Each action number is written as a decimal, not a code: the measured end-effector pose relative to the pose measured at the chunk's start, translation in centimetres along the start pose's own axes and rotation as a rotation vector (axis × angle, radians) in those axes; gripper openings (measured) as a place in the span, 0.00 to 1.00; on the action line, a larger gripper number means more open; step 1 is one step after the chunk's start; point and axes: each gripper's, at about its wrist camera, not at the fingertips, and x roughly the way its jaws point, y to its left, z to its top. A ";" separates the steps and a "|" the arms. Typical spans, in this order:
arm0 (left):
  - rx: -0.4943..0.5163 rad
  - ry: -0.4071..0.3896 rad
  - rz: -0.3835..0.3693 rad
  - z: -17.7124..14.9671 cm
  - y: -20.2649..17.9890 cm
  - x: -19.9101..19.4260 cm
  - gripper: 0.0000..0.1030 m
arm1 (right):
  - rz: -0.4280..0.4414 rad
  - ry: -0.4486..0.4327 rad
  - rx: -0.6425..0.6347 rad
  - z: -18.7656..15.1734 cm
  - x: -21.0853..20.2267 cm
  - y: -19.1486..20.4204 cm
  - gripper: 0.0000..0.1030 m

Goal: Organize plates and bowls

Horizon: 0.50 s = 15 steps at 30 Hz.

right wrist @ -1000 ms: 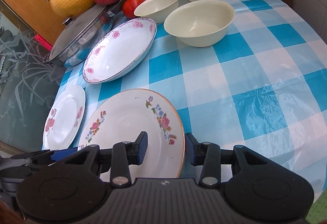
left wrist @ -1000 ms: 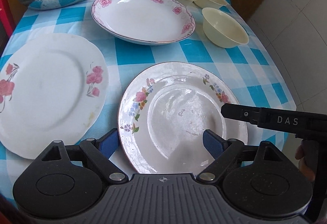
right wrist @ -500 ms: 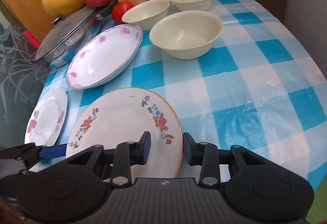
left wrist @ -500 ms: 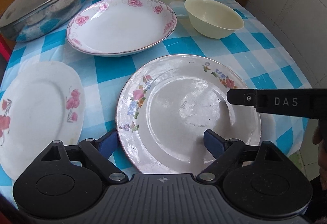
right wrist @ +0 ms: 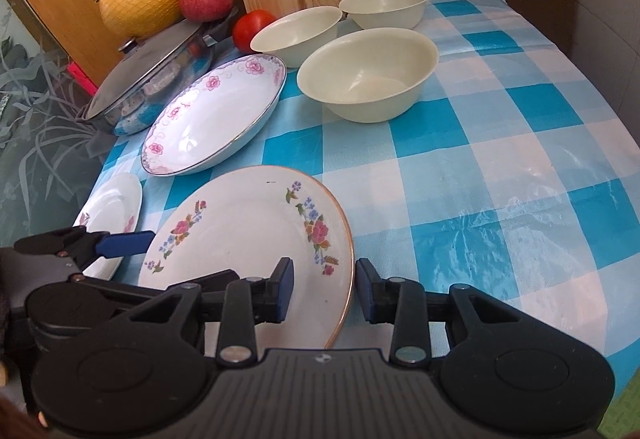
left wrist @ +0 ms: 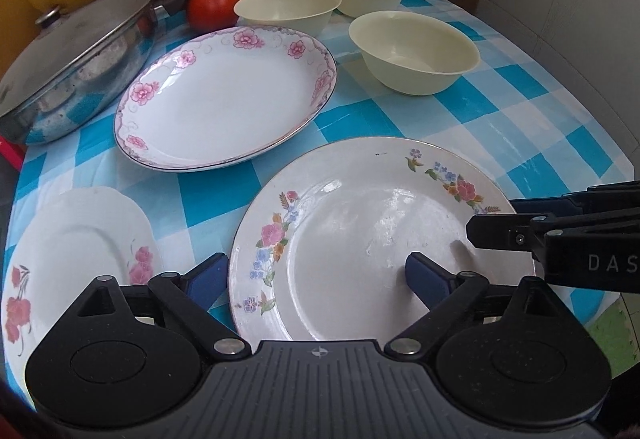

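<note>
Blue and white checked plastic cloth (right wrist: 500, 167) is covering the table, and wooden cupboard doors are standing behind it. Taking the multicolour-flower plate (left wrist: 360, 239) as the landmark: its near edge is being hidden by both gripper bodies, and it seems to be tilting a little, its right rim higher, though this is hard to tell. The left gripper (left wrist: 312, 279) is standing wide, its jaws having just been opening, one blue finger left of the plate's rim and the other over the plate's inside, not pressing. The right gripper (right wrist: 324, 283) is narrow, its two pads straddling the plate's right rim; whether they are squeezing it, I cannot tell. Left of the landmark, a white plate with red flowers (left wrist: 80, 259) is lying, partly cut off. Behind it, a glossy oval dish with pink flowers (left wrist: 224, 103) is lying with its long axis running from near left to far right. Behind and right, three smooth cream bowls (left wrist: 412, 51) are sitting upright, close together. A steel pan with lid (left wrist: 72, 71) is at the far left.
</note>
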 end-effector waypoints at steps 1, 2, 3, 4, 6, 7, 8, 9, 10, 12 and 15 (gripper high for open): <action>0.000 0.000 -0.005 0.0 0.1 0.1 0.94 | 0.013 -0.003 -0.009 -0.1 0.0 -0.1 0.36; 0.002 -0.001 -0.009 0.1 0.1 0.1 0.94 | 0.012 -0.005 -0.023 -0.2 0.0 0.0 0.36; 0.007 -0.005 -0.009 0.0 0.1 0.1 0.94 | 0.006 -0.008 -0.039 -0.3 -0.1 0.2 0.35; 0.010 -0.008 -0.010 -0.1 0.1 0.0 0.94 | -0.002 -0.011 -0.051 -0.4 -0.1 0.4 0.34; 0.014 -0.010 -0.018 -0.2 0.3 -0.1 0.92 | -0.028 -0.019 -0.073 -0.6 -0.1 0.7 0.28; 0.016 -0.011 -0.021 -0.2 0.4 -0.2 0.89 | -0.043 -0.023 -0.076 -0.6 -0.1 0.8 0.23; 0.018 -0.012 -0.023 -0.2 0.6 -0.3 0.88 | -0.041 -0.023 -0.067 -0.6 -0.1 0.6 0.23; 0.012 -0.015 -0.022 -0.2 0.7 -0.3 0.85 | -0.038 -0.022 -0.052 -0.5 -0.1 0.5 0.22; 0.006 -0.019 -0.018 -0.1 0.9 -0.4 0.80 | -0.034 -0.020 -0.039 -0.4 -0.1 0.2 0.22; -0.001 -0.028 -0.011 0.0 1.1 -0.5 0.74 | -0.026 -0.018 -0.021 -0.2 -0.2 -0.1 0.21; -0.011 -0.037 -0.010 0.1 1.4 -0.6 0.68 | -0.024 -0.023 0.009 0.0 -0.2 -0.6 0.20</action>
